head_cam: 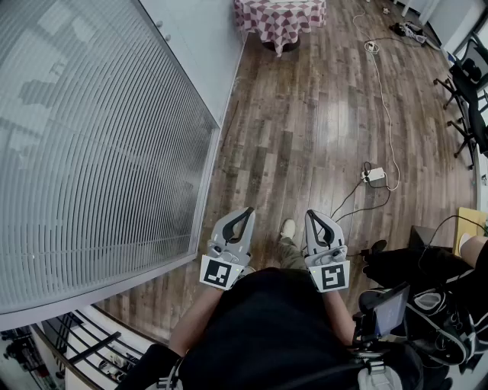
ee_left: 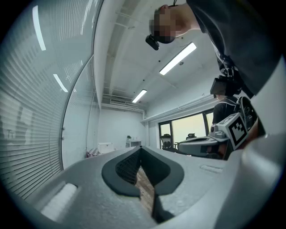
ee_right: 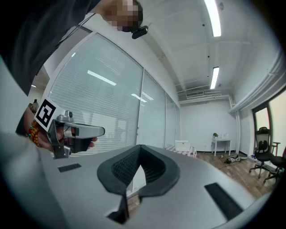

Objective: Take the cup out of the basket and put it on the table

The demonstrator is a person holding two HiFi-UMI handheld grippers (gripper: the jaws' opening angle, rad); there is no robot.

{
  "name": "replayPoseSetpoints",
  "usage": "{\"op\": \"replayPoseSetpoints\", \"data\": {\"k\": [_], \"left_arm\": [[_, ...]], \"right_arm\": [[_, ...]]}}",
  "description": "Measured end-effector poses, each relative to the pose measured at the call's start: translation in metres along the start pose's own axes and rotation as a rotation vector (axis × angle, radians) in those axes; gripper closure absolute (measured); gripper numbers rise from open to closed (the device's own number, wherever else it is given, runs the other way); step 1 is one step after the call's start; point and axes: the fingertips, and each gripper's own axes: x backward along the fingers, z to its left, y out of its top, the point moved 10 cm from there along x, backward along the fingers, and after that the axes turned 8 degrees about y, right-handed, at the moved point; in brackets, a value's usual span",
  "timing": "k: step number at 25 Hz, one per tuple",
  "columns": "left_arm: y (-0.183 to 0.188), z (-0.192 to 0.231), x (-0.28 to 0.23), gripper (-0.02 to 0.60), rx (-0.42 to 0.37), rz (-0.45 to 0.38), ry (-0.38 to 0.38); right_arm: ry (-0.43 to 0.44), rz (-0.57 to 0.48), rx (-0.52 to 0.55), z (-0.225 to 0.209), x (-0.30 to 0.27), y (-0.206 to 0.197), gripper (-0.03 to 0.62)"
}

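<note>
From the head view, the left claw [head_cam: 245, 214] and right claw [head_cam: 313, 216] are held side by side at 6 o'clock, close to the person's dark top, each with its jaws together at the tips and nothing between them. Wooden floor [head_cam: 305, 129] spreads ahead. A striped glass wall [head_cam: 91, 152] fills 9 o'clock, a bench under a red-and-white checked cloth [head_cam: 280, 17] stands at 12 o'clock, and a white cable [head_cam: 385, 107] runs to a power strip [head_cam: 374, 175] at 3 o'clock. In the left gripper view the jaw tips meet at centre, with only floor showing through the gap below them. The right claw sits at 3 o'clock and bright windows [ee_left: 190, 129] lie behind it. In the right gripper view the jaws are likewise closed and empty. The left claw is at 9 o'clock, and a white side table [ee_right: 222, 144] stands at 3 o'clock. Neither the cup nor the basket shows in any view.
</note>
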Motion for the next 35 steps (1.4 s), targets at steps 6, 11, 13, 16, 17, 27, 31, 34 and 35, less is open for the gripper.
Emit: {"op": "replayPoseSetpoints", "data": {"k": [6, 11, 13, 16, 17, 27, 31, 34, 35], "left_arm": [[-0.005, -0.012, -0.044, 0.575, -0.02, 0.003, -0.008], [0.002, -0.021, -0.082, 0.575, -0.02, 0.01, -0.004], [0.004, -0.026, -0.097, 0.576, -0.024, 0.005, -0.012], [0.001, -0.033, -0.112, 0.575, -0.021, -0.009, -0.033], [0.0, -0.035, -0.116, 0.575, -0.017, -0.015, -0.038], [0.001, -0.014, -0.166, 0.575, -0.001, -0.049, -0.056], [-0.007, 0.002, -0.202, 0.575, 0.006, -0.073, -0.094], [-0.008, 0.015, -0.236, 0.575, 0.039, -0.097, -0.12], [-0.008, 0.02, -0.246, 0.576, 0.043, -0.101, -0.13]], "right_arm": [[0.103, -0.057, -0.017, -0.039, -0.014, -0.007, 0.582], [0.117, -0.058, -0.009, -0.076, -0.025, -0.006, 0.582], [0.115, -0.058, -0.003, -0.092, -0.026, -0.006, 0.582], [0.101, -0.075, -0.01, -0.106, -0.028, -0.005, 0.582], [0.1, -0.077, -0.011, -0.109, -0.028, -0.005, 0.582], [0.139, -0.058, 0.031, -0.143, -0.073, -0.003, 0.582], [0.119, -0.063, 0.058, -0.162, -0.096, -0.005, 0.582], [0.093, -0.066, 0.066, -0.18, -0.117, -0.002, 0.582], [0.091, -0.062, 0.07, -0.185, -0.125, 0.0, 0.582]]}}
